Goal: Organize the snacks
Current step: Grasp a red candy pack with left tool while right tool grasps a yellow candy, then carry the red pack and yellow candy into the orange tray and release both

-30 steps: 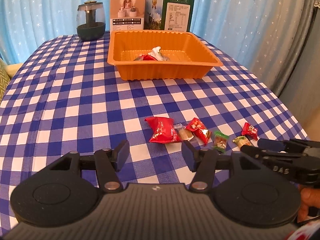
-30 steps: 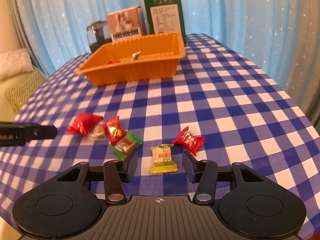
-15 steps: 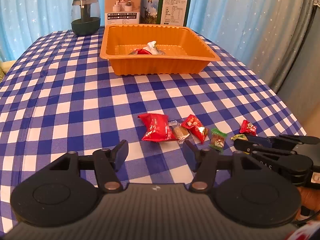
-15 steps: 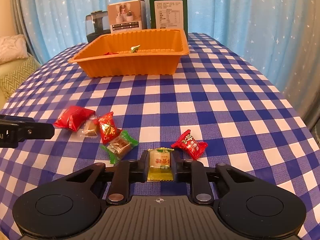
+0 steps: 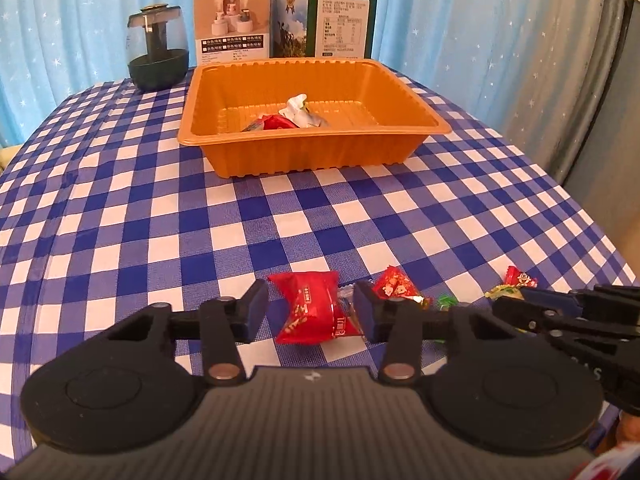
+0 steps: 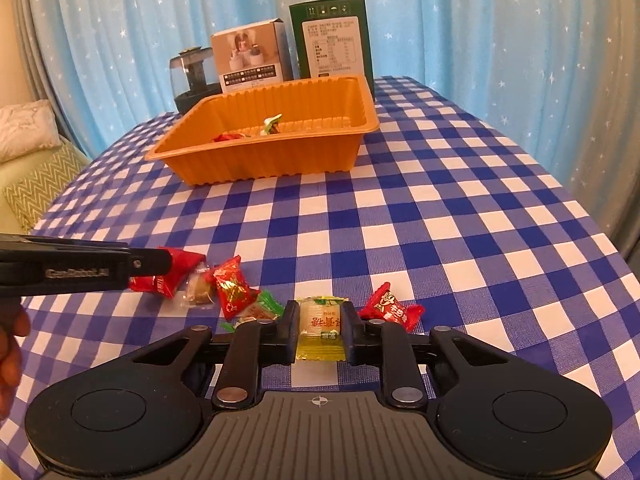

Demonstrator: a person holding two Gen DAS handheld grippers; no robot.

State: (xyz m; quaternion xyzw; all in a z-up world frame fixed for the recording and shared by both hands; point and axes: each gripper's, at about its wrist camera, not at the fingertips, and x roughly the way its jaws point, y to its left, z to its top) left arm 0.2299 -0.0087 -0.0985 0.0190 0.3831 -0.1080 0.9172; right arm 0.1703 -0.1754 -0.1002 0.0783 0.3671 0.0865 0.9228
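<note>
right gripper (image 6: 319, 330) clamped on yellow candy (image 6: 321, 327) at 6 o'clock. left gripper (image 5: 310, 312) jaws just closing around large red snack packet (image 5: 310, 307), pads not pressing yet. red candy (image 6: 390, 307) loose at 3 o'clock of the yellow one. orange tray (image 5: 304, 148) at 12 o'clock, wrappers inside; green box (image 5: 325, 16), white box (image 5: 231, 24), dark jar (image 5: 157, 49) behind it.

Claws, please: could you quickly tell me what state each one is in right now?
Left claw: open, closing around the large red snack packet, not yet gripping it.
Right claw: shut on the yellow candy.
</note>
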